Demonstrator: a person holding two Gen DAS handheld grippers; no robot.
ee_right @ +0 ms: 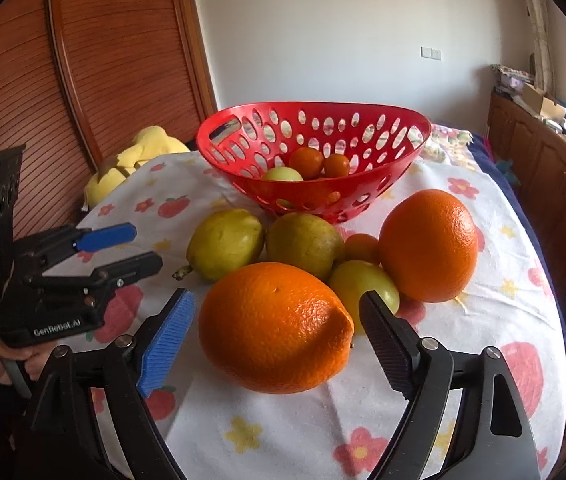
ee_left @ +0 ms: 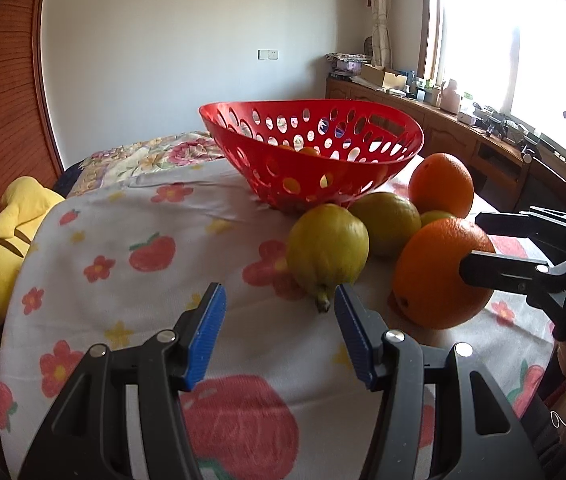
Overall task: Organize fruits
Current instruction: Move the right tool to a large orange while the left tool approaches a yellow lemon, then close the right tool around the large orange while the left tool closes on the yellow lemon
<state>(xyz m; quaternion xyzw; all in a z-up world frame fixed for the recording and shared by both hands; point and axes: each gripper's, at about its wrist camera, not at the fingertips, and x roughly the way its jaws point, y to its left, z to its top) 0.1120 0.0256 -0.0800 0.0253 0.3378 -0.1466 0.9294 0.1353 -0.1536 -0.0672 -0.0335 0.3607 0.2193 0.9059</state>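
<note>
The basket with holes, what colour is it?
The basket is bright red, best seen from the right wrist view.

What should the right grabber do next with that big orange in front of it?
Probably close gently on the near orange. The right gripper has its jaws open on either side of it, not yet pressing. The red basket behind already holds small fruit, so the orange likely goes there next.
</note>
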